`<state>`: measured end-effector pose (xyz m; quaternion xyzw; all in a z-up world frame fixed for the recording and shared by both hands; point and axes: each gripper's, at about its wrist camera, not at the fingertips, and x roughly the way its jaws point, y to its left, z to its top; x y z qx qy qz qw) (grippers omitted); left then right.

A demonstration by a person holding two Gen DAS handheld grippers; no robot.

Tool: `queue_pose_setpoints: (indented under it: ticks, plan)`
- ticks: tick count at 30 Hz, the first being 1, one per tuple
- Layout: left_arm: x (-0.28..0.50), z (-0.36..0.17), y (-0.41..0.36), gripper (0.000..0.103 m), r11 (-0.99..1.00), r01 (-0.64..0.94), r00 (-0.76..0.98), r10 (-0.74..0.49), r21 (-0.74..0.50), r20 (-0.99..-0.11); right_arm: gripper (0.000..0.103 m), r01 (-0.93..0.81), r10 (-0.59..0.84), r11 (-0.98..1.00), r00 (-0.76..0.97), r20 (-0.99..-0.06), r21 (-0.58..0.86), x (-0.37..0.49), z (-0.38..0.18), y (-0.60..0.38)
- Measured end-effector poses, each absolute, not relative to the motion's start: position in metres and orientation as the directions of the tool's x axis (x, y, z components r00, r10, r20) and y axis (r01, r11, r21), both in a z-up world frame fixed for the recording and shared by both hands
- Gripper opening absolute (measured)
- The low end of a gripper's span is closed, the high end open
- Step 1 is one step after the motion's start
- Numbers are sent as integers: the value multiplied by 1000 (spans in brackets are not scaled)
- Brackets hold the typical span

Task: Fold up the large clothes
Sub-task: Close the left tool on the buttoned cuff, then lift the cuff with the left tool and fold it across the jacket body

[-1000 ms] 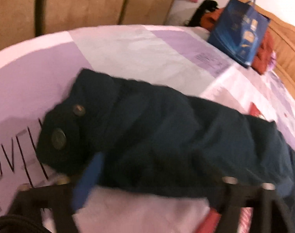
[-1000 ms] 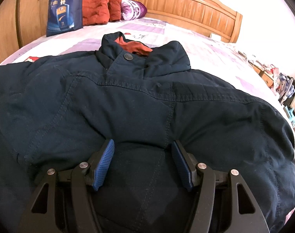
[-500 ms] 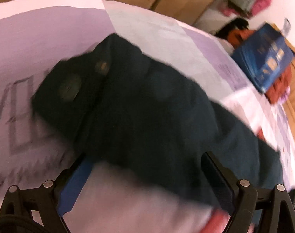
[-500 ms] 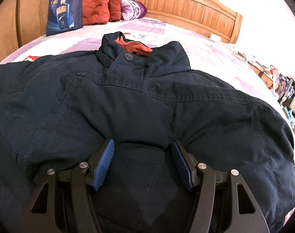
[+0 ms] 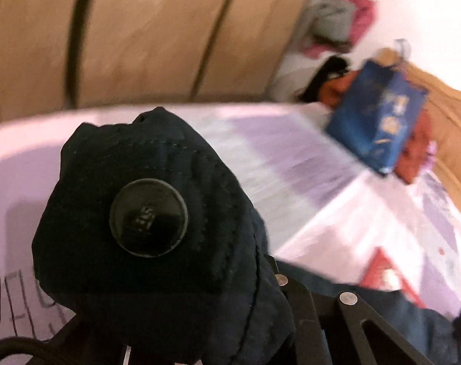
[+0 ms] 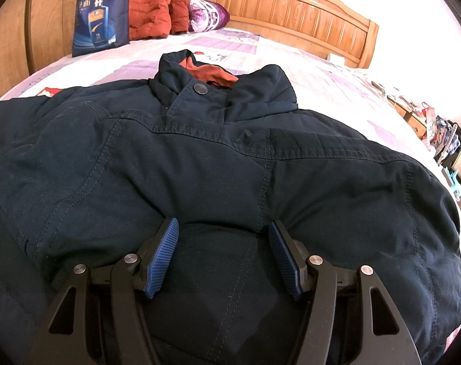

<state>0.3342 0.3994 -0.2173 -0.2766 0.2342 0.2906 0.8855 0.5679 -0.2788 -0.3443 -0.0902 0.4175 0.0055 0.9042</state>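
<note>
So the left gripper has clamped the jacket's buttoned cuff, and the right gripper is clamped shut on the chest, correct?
Not quite. The right gripper is open, its blue pads apart and pressing down on the jacket, as the right wrist view shows. The left gripper does hold the buttoned cuff.

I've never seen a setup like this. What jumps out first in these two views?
A big dark navy jacket sprawls across the bed, filling the right view, with the right tongs pressing open onto its middle. In the left view, a bunched sleeve cuff with a large round snap button looms close, hiding the left tongs' tips. Behind, a blue shopping bag leans beside an orange coat at the wooden headboard.
</note>
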Motion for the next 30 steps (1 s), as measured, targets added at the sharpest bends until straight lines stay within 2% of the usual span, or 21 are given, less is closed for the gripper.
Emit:
queue_pose_setpoints:
  ticks: [7,11,13,18,22,26,30]
  plan:
    - [384,-128,307,10,859,-410,858,249,-308,-448,65,-87,-63,984,644,-762,-155,570,-343,-279]
    - [424,-99,211,9,936,-204,906,70,-286,-417,65,-72,-61,988,626,-777,-136,569,-328,-281]
    - [434,-96,168,9,954,-112,911,-13,-277,-413,65,-30,-33,997,649,-760,-69,553,-305,-293]
    - [457,-116,28,8,966,146,873,-227,-213,-432,65,9,-2,1000,711,-703,5,501,-262,-332]
    - [463,-158,-63,8,940,287,789,-341,-184,-511,65,46,-56,998,696,-715,-33,465,-250,-384]
    - [459,-206,-135,8,912,378,694,-392,-158,-604,65,112,-120,992,672,-731,-61,442,-249,-428]
    - [437,-241,-185,8,902,422,653,-372,-90,-660,65,177,-156,983,655,-740,-50,425,-248,-464]
